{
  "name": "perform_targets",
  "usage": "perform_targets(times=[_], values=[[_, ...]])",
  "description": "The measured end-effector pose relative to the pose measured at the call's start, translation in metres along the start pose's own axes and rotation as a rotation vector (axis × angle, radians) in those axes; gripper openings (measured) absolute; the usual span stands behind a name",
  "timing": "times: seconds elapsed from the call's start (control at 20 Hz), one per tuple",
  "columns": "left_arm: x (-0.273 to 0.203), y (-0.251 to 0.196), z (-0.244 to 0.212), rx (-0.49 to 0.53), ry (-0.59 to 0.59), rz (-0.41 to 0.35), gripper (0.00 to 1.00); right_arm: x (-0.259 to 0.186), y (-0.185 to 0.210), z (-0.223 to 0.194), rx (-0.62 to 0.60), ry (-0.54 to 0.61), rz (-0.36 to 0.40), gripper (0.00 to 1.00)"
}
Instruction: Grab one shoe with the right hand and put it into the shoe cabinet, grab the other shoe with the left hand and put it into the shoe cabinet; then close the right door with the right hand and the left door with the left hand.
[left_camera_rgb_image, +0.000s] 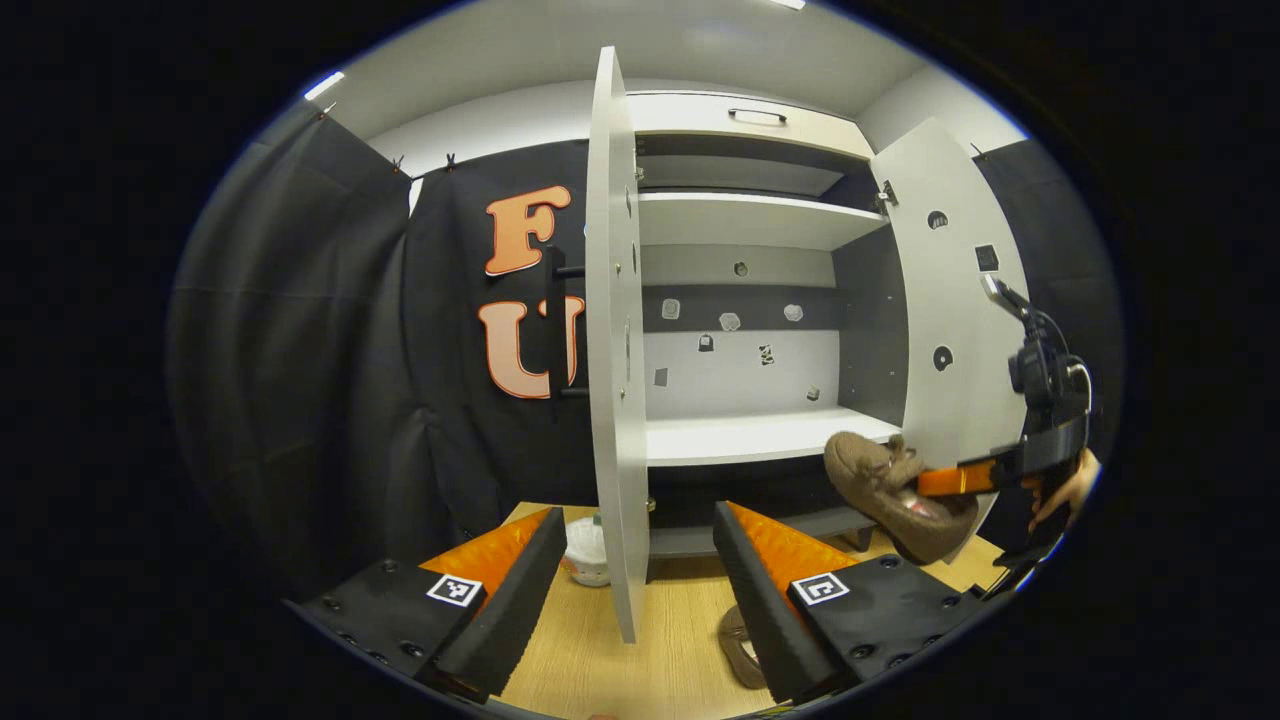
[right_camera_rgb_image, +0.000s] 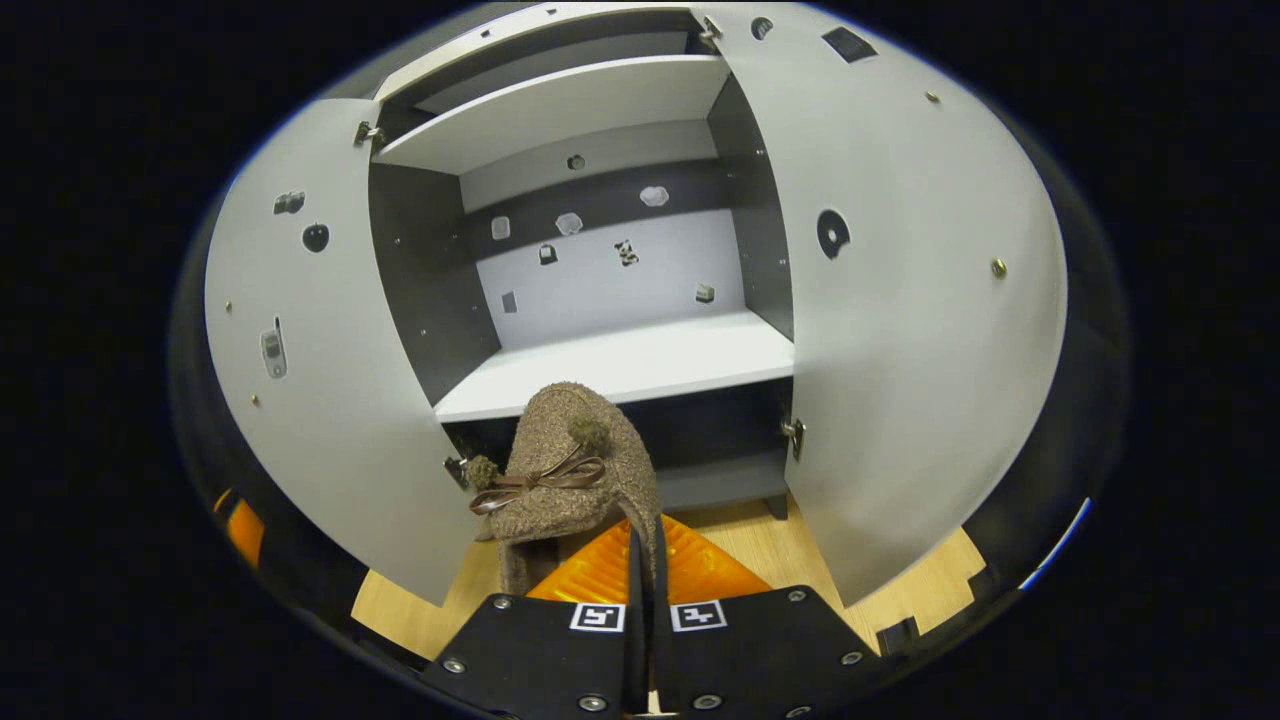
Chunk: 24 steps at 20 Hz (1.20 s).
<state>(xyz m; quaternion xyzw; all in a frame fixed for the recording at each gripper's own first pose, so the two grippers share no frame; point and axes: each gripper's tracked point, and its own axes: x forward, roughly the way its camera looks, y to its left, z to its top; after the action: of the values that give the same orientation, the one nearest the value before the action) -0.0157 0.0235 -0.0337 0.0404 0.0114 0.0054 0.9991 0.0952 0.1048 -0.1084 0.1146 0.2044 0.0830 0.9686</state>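
The right gripper (right_camera_rgb_image: 640, 560) has its fingers pinched together on the rim of a brown fuzzy shoe (right_camera_rgb_image: 570, 475), which hangs in the air just in front of the open shoe cabinet (right_camera_rgb_image: 620, 365), toe toward the lower shelf (right_camera_rgb_image: 640, 360). In the left gripper view that same shoe shows at the right, near the right door (left_camera_rgb_image: 950, 330). The left gripper (left_camera_rgb_image: 640, 590) stands wide apart and holds nothing, low over the wooden floor (left_camera_rgb_image: 680, 620), with the left door (left_camera_rgb_image: 612, 340) edge-on between its fingers. The other shoe (left_camera_rgb_image: 738, 645) lies on the floor beside its right finger.
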Motion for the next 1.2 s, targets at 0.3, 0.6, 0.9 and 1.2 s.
perform_targets(times=[0.3, 0.6, 0.9, 1.2], values=[[0.000, -0.008, -0.002, -0.022, 0.006, -0.015, 0.96, 0.051, 0.017, 0.092, -0.011, -0.097, 0.006, 0.02], [0.006, -0.011, -0.003, -0.017, 0.006, -0.016, 0.96, 0.132, 0.010, 0.162, -0.026, -0.133, -0.052, 0.02], [0.016, -0.010, -0.010, -0.022, 0.022, -0.005, 0.96, 0.230, -0.009, 0.172, 0.033, -0.039, -0.117, 0.02], [0.025, -0.003, -0.015, -0.013, 0.051, 0.020, 0.96, 0.282, -0.030, 0.146, 0.090, 0.072, -0.162, 0.06]])
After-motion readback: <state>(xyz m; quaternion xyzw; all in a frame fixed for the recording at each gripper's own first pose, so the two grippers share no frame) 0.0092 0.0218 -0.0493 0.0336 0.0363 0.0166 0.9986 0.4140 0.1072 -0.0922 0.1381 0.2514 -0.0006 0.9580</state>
